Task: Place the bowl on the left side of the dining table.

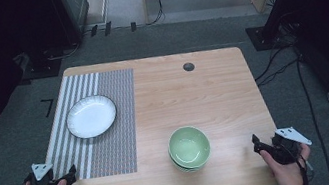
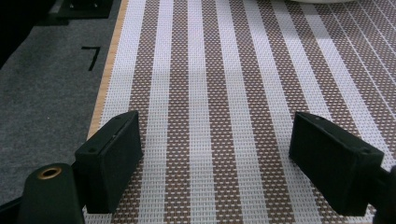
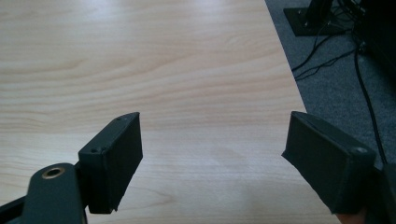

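**Both grippers open at near corners, nothing held**

Left gripper [image 1: 65, 179] at near-left corner of worktop [image 1: 212, 89], over front edge of striped mat [image 1: 108, 132]; jaws wide apart, nothing between them but mat weave in left gripper view [image 2: 215, 149]. Right gripper [image 1: 263, 148] at near-right corner, jaws spread, bare wood below [image 3: 210, 140]. Empty on both sides.

Green bowls [image 1: 189, 147], stacked, near front edge, between the two grippers, closer to the right one. White plate [image 1: 91, 116] on the mat, farther back, well apart from the left gripper.

Risks, judged from here:
- Stack of bowls: pinch on top rim likely lifts just one bowl, or drags the lower one and tips it.
- Glazed rim, slick; shallow bite could slip.
- Bowls close to front edge; a sideways nudge from the right gripper could push them off.
- Flat plate hard to get under; jaw could snag the mat and shift both.

Pose: both hands low at the near edge, palms wrapped round handles, grippers roughly level, each angled inward toward the centre.
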Demonstrator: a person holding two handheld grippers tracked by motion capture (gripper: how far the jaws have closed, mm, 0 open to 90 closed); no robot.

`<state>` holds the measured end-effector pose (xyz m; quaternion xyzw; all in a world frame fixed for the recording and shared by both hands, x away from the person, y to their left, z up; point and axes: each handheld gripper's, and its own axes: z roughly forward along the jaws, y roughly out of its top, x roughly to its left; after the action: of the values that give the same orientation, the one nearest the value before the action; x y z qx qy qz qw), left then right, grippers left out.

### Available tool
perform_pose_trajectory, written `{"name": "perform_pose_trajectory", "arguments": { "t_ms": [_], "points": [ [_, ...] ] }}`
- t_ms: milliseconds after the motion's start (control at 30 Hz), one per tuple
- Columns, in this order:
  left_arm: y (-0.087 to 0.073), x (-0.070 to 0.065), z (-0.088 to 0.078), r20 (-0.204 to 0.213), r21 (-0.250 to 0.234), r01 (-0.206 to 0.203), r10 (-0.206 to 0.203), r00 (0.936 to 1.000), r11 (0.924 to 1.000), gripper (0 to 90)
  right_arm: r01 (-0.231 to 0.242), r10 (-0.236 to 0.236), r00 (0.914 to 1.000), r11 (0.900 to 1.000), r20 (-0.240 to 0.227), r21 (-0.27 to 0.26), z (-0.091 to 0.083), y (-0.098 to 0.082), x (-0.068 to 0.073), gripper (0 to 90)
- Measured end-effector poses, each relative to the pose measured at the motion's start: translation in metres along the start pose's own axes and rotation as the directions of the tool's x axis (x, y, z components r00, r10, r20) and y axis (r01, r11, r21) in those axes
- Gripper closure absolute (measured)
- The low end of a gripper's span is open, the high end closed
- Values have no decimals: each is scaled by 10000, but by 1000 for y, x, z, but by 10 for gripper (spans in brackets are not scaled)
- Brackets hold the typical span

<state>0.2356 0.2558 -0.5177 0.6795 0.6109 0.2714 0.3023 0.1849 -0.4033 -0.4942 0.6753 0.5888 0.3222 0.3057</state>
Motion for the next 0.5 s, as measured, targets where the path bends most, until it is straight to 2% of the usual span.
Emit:
{"name": "perform_pose_trajectory", "arguments": {
  "t_ms": [100, 200, 500],
  "points": [
    [0, 0, 0, 0, 1, -2, 2, 10000, 10000, 160, -43, 40, 9999, 9998, -128, -202, -7, 4, 6, 198],
    [0, 0, 0, -2, -3, -3, 3, 10000, 10000, 160, -222, 203, 9988, 9988, -450, -435, -16, 10, 15, 197],
    [0, 0, 0, -3, -2, 1, -1, 10000, 10000, 160, -83, 13, 9969, 9961, -787, -882, -30, 18, 36, 202]
  ]
}}
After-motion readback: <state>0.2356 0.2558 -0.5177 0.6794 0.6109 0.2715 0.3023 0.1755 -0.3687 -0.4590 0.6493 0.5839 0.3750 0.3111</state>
